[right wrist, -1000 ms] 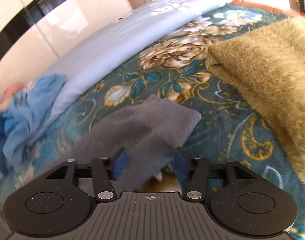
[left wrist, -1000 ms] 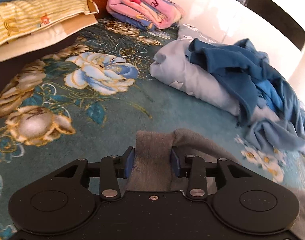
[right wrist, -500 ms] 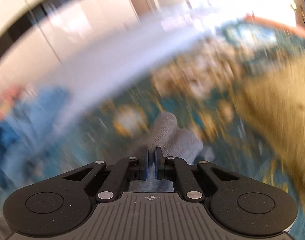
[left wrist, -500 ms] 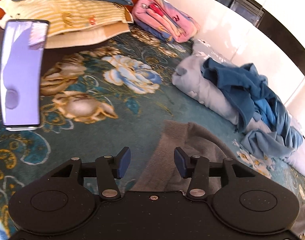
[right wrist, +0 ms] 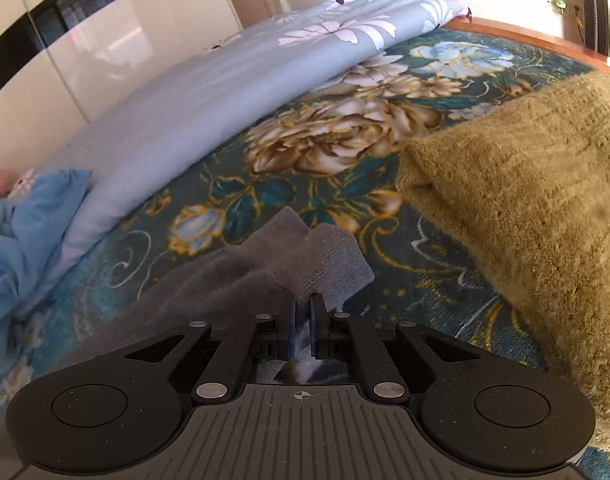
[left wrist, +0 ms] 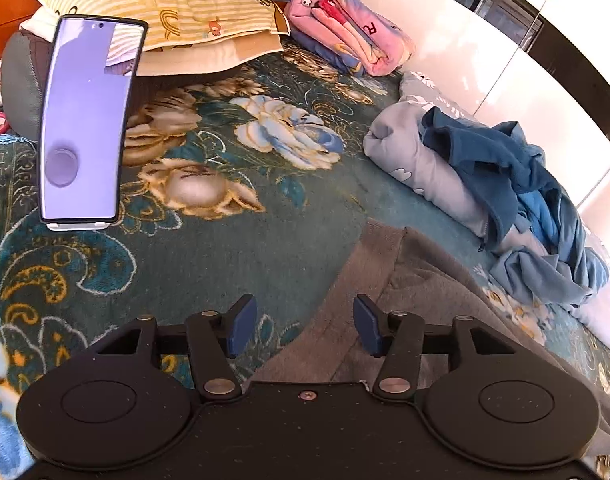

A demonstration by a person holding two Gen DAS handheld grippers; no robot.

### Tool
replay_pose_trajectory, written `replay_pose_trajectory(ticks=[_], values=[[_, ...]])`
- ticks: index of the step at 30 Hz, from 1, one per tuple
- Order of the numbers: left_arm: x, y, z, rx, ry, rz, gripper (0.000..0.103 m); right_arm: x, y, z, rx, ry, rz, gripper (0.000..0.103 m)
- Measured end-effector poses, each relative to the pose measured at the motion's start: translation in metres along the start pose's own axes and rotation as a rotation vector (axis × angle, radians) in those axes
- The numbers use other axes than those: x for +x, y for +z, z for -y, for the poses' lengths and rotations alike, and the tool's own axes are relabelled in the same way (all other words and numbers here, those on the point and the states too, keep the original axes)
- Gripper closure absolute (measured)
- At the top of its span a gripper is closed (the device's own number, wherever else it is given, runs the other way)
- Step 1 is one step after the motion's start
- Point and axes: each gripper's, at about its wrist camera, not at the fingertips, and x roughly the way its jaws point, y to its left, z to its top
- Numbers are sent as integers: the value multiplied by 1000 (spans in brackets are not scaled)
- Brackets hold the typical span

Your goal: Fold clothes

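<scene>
A grey knit garment [left wrist: 417,280] lies on the teal floral bedspread [left wrist: 225,248]. In the left wrist view my left gripper [left wrist: 301,326] stands open above the garment's left edge, its blue pads wide apart and holding nothing. In the right wrist view my right gripper [right wrist: 303,320] is shut on a bunched corner of the same grey garment [right wrist: 305,248], which rises in a fold just ahead of the pads. The rest of the grey cloth trails off to the left under the gripper body.
A phone [left wrist: 85,124] stands upright at the left. Stacked pillows [left wrist: 165,12] and a pink folded blanket [left wrist: 345,28] sit at the back. A blue clothes heap [left wrist: 505,184] lies right. An olive fuzzy blanket [right wrist: 525,200] and pale blue duvet [right wrist: 205,92] flank the right gripper.
My right gripper closed on the grey garment's corner and the blur settled. My left gripper pulled back and left off the cloth, staying open, and the phone came into view.
</scene>
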Motion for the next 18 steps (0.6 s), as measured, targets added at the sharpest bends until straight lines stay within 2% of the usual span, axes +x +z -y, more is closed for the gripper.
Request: replay_pose_trajectory(ticks=[2, 3, 7, 10, 13, 18], values=[[-4, -1, -5, -11, -3, 3, 49, -8, 3, -4, -18, -3, 2, 91], [-6, -2, -8, -17, -7, 2, 49, -14, 4, -6, -27, -1, 12, 82], [-16, -7, -18, -44, -39, -9, 48, -56, -1, -2, -36, 37, 65, 75], [-22, -14, -26, -63, -70, -19, 46, -95, -23, 10, -30, 81, 89, 67], [-27, -24, -35, -77, -76, -34, 45, -130, -57, 31, -14, 72, 100, 62], [-37, -37, -46, -116, -93, -47, 45, -165, -106, 73, 85, 36, 66, 62]])
